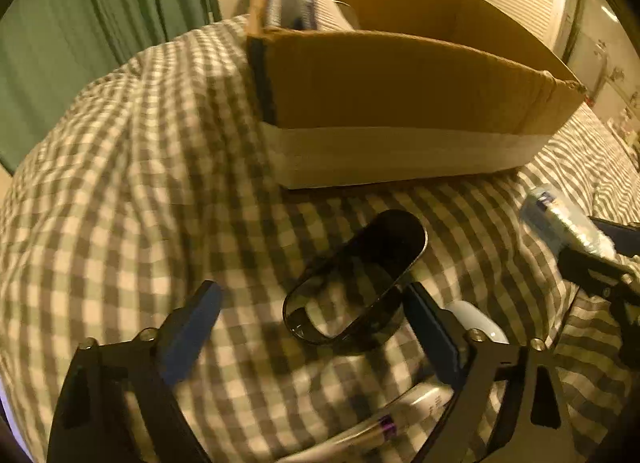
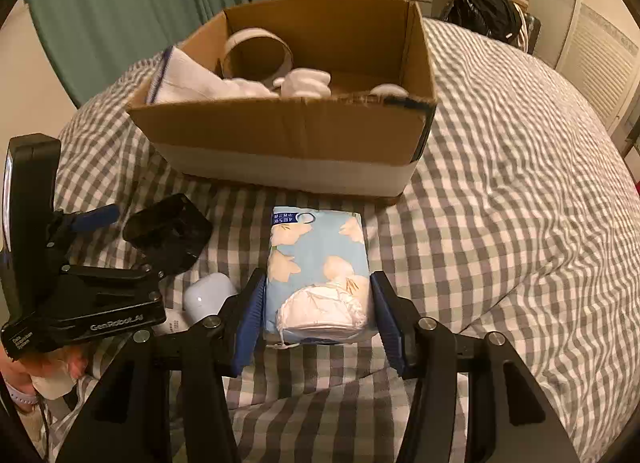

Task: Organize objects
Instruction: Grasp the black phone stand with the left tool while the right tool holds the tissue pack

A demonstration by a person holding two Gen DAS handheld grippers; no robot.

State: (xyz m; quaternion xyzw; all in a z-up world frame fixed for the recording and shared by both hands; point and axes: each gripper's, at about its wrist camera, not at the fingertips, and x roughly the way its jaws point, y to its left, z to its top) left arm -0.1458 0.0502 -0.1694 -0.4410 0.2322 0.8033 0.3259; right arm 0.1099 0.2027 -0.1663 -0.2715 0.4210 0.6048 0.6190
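both jaws spread. right gripper straddles the tissue pack, pads just beside its long sides at the near end, not visibly squeezing. left gripper wide open around the dark glasses case, right pad about touching its near end, left pad well apart from it.

tissue pack lies on the checked bedspread just in front of the cardboard box, near the box's front wall. glasses case sits to its left, also in front of the box. white earbud case just beside the left gripper, and a silver tube under it.

step in hand, likely: grab the tissue pack, drop it in the box. to do it well, i'd push the pads further along the pack toward its middle before closing, since the soft wrap will sag if pinched at the end, then lift clear of the box's front wall. left side should centre the case between the pads first, it's off to the right now.

right view shows box contents: tape roll, white cloth with blue edge, white items, free floor at the box's right back corner. left view only shows the box's outer wall and cloth top, but shows the tube, barely seen in the right view.
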